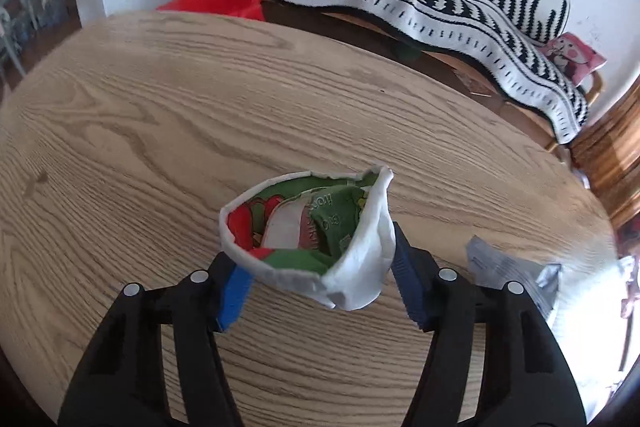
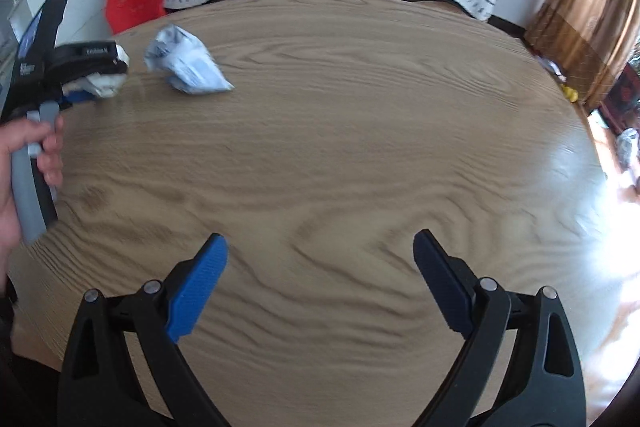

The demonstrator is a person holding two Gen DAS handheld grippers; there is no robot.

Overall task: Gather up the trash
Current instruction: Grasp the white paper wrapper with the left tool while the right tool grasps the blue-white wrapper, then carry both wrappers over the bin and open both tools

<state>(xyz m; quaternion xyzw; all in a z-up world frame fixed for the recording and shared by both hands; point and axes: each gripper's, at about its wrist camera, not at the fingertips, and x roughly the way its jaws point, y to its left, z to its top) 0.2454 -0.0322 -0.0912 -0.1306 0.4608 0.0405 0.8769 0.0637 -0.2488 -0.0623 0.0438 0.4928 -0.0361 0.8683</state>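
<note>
Crumpled carton (image 1: 316,239) in left claw (image 1: 320,267)

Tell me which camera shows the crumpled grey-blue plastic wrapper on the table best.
Right wrist view: the crumpled grey-blue plastic wrapper lies whole and unobstructed on the wooden table. Left wrist view catches only part of it, behind the tongs.

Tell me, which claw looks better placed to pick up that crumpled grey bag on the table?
Probably the right claw: it is open and empty. The left claw has a folded wrapper between its fingers, though the crumpled grey bag lies just beside it on the wooden table.
</note>
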